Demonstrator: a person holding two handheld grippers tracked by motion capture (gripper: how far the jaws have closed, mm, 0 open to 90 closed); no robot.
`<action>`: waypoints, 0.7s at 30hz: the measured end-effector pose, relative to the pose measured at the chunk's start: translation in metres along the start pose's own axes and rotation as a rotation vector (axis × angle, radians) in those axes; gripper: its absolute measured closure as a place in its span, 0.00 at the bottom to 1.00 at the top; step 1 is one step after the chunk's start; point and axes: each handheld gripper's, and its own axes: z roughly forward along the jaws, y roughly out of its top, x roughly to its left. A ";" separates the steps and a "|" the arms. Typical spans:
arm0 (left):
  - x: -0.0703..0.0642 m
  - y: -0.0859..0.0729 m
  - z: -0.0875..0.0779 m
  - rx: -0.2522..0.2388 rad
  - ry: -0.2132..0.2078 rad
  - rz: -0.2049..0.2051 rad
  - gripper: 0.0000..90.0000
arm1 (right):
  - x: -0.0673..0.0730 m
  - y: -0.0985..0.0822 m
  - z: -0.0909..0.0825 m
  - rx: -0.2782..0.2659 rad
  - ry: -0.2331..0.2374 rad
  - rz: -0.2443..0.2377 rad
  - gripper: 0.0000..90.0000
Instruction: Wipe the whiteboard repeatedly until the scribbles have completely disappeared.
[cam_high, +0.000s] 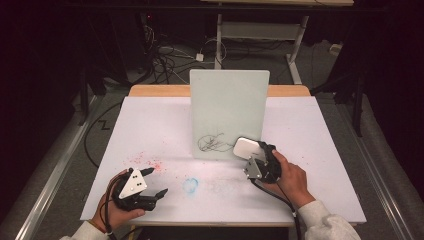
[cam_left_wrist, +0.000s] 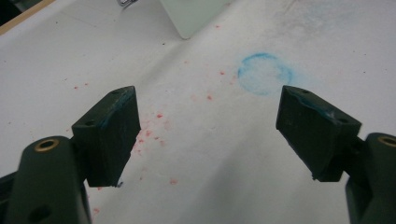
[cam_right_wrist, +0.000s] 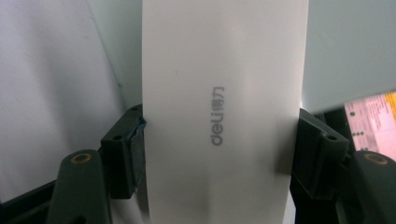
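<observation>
Right gripper (cam_high: 258, 152) is pinching a whiteboard eraser (cam_right_wrist: 219, 116) against the whiteboard (cam_high: 227, 107) (scribbled); left gripper (cam_left_wrist: 205, 135) is resting spread, well apart.

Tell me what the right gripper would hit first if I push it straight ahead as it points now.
Probably the whiteboard: the right gripper, jaws shut on the white eraser, points at its lower part near the black scribble. The eraser would likely touch first; depth is unclear.

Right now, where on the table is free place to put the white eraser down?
Free: the back left of the table, left of the whiteboard, and the right side beyond the right gripper, which holds the eraser. Crowded: the front, with the left gripper, red specks and blue ring.
</observation>
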 end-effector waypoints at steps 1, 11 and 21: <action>0.000 0.000 0.001 0.000 -0.002 0.001 0.23 | 0.003 0.004 0.001 -0.004 0.000 -0.014 0.34; 0.000 0.001 0.002 -0.003 -0.011 -0.006 0.23 | 0.018 0.046 0.010 -0.053 0.039 -0.077 0.34; 0.000 -0.001 -0.001 -0.004 -0.012 -0.010 0.23 | 0.040 0.096 0.020 -0.092 0.047 -0.128 0.34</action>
